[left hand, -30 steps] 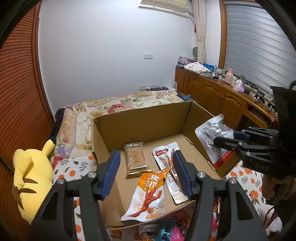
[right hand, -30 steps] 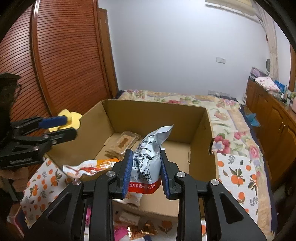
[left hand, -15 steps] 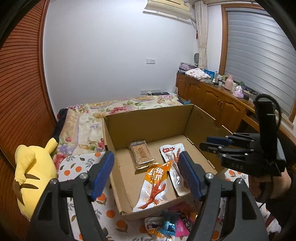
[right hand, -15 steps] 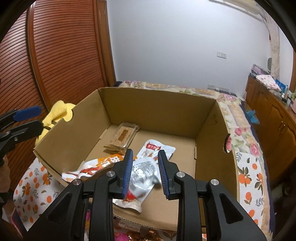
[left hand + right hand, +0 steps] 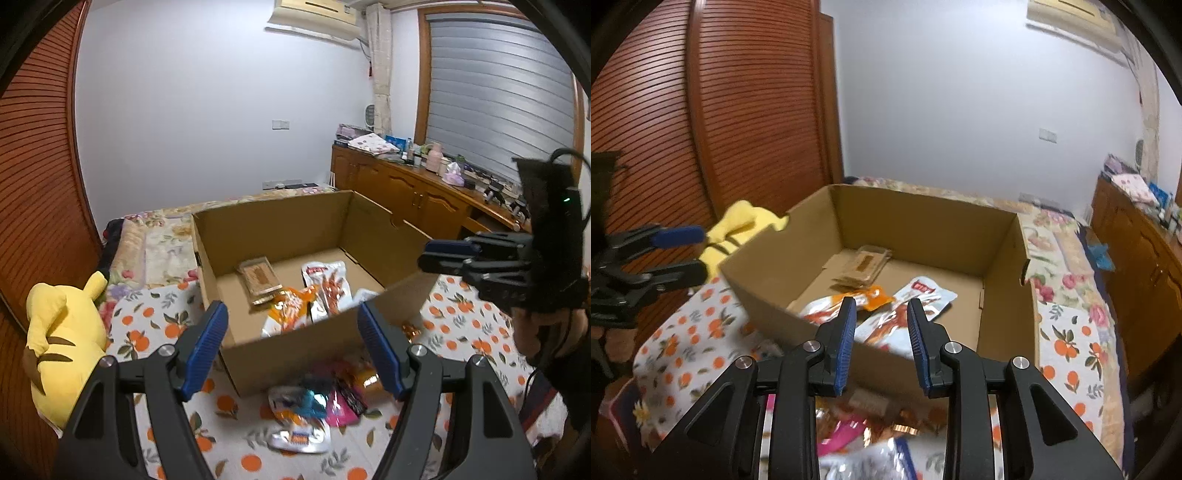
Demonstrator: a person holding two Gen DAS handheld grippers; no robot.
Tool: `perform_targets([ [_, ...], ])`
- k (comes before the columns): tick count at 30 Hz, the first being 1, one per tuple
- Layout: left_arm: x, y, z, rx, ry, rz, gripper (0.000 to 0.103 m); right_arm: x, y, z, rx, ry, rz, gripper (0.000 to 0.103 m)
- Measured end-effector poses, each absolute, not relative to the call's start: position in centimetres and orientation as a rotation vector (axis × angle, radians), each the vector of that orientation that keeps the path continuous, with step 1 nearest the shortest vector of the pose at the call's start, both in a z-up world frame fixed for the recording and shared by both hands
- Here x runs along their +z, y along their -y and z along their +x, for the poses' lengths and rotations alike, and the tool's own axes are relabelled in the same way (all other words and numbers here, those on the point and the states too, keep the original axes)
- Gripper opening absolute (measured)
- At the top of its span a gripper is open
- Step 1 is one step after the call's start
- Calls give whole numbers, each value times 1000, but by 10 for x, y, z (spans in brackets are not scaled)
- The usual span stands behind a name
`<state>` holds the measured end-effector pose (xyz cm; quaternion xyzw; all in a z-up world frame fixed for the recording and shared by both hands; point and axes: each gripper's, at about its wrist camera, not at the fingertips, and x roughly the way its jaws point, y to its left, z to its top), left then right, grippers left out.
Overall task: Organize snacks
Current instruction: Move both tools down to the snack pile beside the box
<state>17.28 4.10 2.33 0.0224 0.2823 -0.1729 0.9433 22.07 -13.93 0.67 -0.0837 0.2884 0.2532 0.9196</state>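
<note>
Two empty grippers, left (image 5: 293,345) and right (image 5: 881,341); one box (image 5: 923,229).

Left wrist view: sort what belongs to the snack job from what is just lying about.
Job:
brown cardboard box
orange snack packet inside it
loose foil snack packets in front of the box

Lying about:
yellow plush toy
wooden sideboard with bottles
floral bedspread
</note>
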Motion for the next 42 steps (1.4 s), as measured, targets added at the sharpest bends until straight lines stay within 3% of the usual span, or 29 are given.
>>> perform_targets([
  [11,-17,-38,149,-371,-638,36,73,-28,157,177,538,-662,-158,47],
  [31,-90,-31,153,-366,-788,47,73,-111,161,175,524,-838,-191,54],
  [42,-98,-31,159,-364,-809,47,73,-116,157,181,504,-844,-246,73],
])
